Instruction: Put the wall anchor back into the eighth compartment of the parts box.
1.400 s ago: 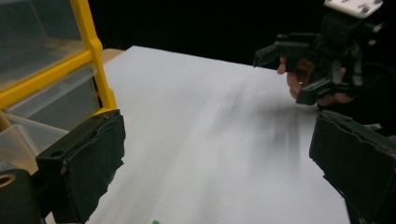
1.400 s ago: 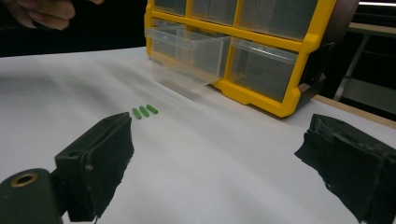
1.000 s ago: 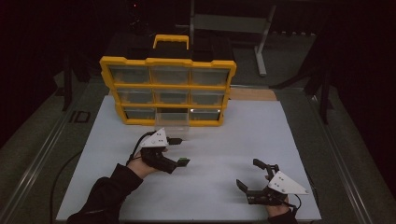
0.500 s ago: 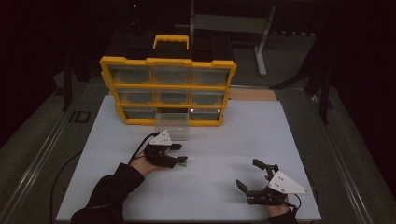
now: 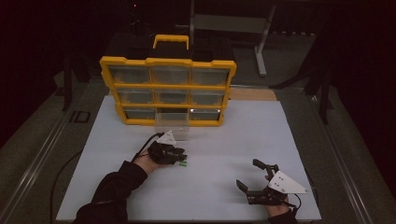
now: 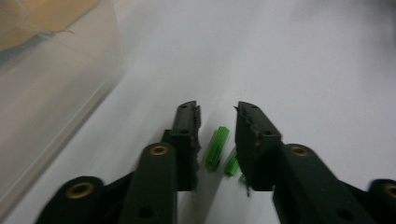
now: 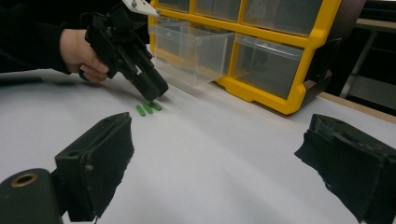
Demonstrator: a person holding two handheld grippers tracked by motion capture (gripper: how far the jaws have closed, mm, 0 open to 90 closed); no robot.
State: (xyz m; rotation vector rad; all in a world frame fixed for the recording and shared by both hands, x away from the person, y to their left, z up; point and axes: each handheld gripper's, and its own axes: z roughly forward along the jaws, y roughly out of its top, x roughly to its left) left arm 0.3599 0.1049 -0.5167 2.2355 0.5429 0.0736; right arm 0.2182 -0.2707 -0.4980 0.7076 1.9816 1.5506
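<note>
The left claw (image 5: 180,157) is down at the white surface (image 5: 224,140), just in front of the clear drawer (image 5: 172,130) pulled out of the bottom row of the yellow organizer (image 5: 168,88). Its jaws have just been closing and stand narrowed around small green plugs (image 6: 217,147); in the left gripper view 2 of them lie flat on the surface in the gap, and a sliver of space shows between the pads and the nearer one, so the claw is released, not yet clenched on anything. In the right gripper view 3 green plugs (image 7: 147,108) lie side by side at the tip of the left claw (image 7: 152,91). The right claw (image 5: 252,179) rests well apart near the front right of the surface, jaws spread wide with nothing between them
</note>
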